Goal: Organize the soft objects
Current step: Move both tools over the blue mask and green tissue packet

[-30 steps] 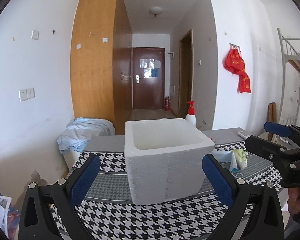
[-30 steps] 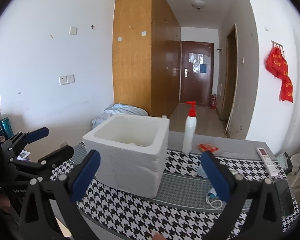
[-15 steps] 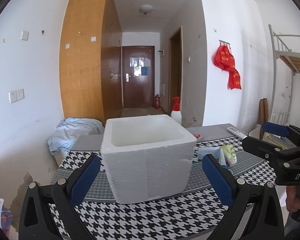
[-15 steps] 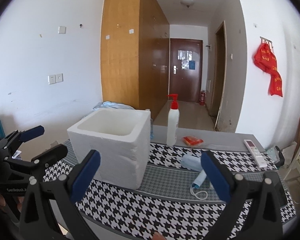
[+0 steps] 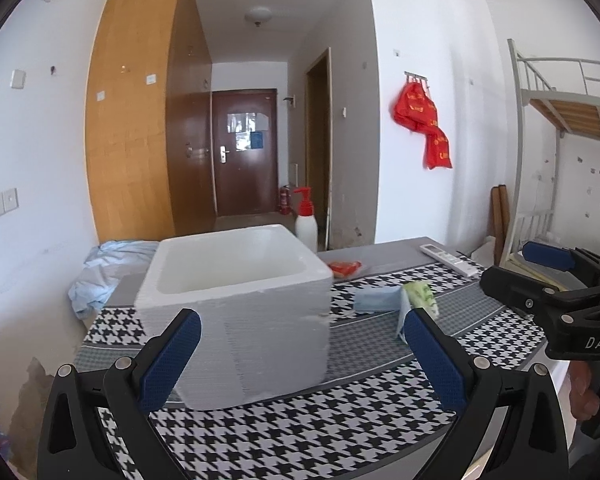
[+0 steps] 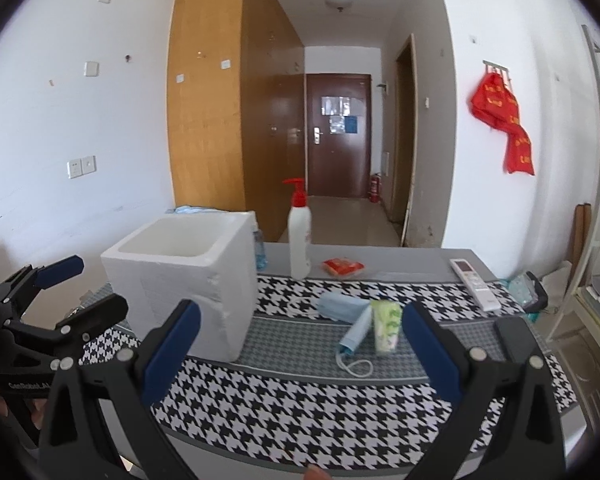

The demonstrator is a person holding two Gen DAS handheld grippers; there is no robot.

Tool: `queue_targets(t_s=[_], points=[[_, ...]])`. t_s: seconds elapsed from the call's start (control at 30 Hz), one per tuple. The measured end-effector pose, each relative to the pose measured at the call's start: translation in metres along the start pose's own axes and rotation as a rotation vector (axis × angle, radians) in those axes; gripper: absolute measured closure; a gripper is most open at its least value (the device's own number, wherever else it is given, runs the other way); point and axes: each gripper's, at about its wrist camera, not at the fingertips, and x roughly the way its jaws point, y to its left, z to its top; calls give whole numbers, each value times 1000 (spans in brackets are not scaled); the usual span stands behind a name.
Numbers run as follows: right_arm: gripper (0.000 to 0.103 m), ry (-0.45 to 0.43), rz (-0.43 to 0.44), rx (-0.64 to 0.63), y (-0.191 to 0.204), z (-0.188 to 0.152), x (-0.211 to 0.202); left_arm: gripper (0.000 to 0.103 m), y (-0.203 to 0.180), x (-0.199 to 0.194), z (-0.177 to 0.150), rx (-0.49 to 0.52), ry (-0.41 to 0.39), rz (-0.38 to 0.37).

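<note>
Two hand-held grippers hover over a bench (image 6: 300, 412) covered with a black-and-white houndstooth cloth, both with their blue-padded fingers spread wide and holding nothing. The left gripper (image 5: 300, 356) faces a white square foam box (image 5: 236, 300), open at the top, which sits straight ahead and fills most of the gap between its fingers (image 5: 172, 356). The right gripper (image 6: 300, 352) looks past that box, which stands ahead of its left finger.

Ahead of the right gripper, between its fingers (image 6: 430, 352) but toward the right one, lies a light blue pleated face mask (image 6: 354, 316). Its long axis runs from far-left to near-right-of-centre, one end pointing back toward the box, the other toward the gripper, with a white ear loop (image 6: 356, 366) trailing off the near end. Touching the mask on its right is a small green-and-white soft packet (image 6: 386, 326), its long axis pointing roughly away from the gripper. From the left wrist view the same mask (image 5: 376, 300) and packet (image 5: 418, 300) lie beyond the tip of the left gripper's right finger, to the right of the box.

Farther back stand a white pump bottle with a red top (image 6: 299, 236), a flat red packet (image 6: 343, 267) and a white remote control (image 6: 476, 284).
</note>
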Motion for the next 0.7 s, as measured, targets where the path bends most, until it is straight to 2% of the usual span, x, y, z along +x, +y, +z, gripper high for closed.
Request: queue_targets(t_s=[0.7], points=[[1,8,-92,76,-42,-15,-12,1,-29,18,1,34,33,-101]])
